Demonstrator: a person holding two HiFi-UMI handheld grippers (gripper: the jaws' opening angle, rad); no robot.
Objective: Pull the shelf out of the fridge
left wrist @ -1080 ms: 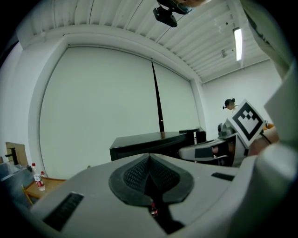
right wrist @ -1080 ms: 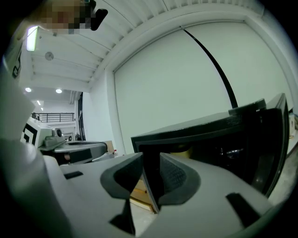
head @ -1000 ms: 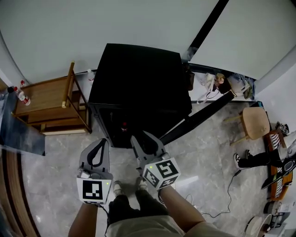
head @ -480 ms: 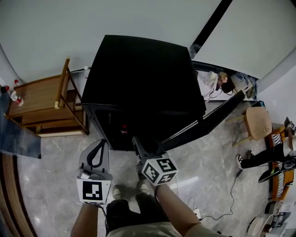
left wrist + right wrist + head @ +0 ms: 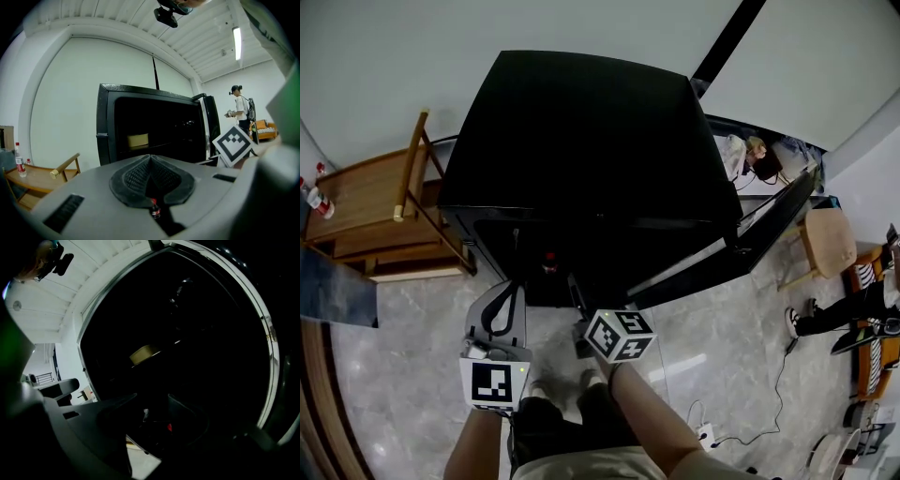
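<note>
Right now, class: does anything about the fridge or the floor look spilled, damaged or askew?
Nothing stands out. The fridge stands upright, its door swung open; no spill shows on the floor.

We see a bare, studio-like test room: a black boxy fridge [image 5: 581,141] stands free on grey marbled floor tiles [image 5: 403,375] before plain white walls [image 5: 394,56], beside a low wooden table [image 5: 361,197] and a round wooden stool [image 5: 827,242]

Right gripper [image 5: 153,398]: jaws apart, just been opening, nothing between the pads. Pointed into dark open fridge [image 5: 211,333]. Yellowish box [image 5: 145,354] inside, above jaws. Small red spot [image 5: 169,427] beyond the gap, unidentified.
</note>
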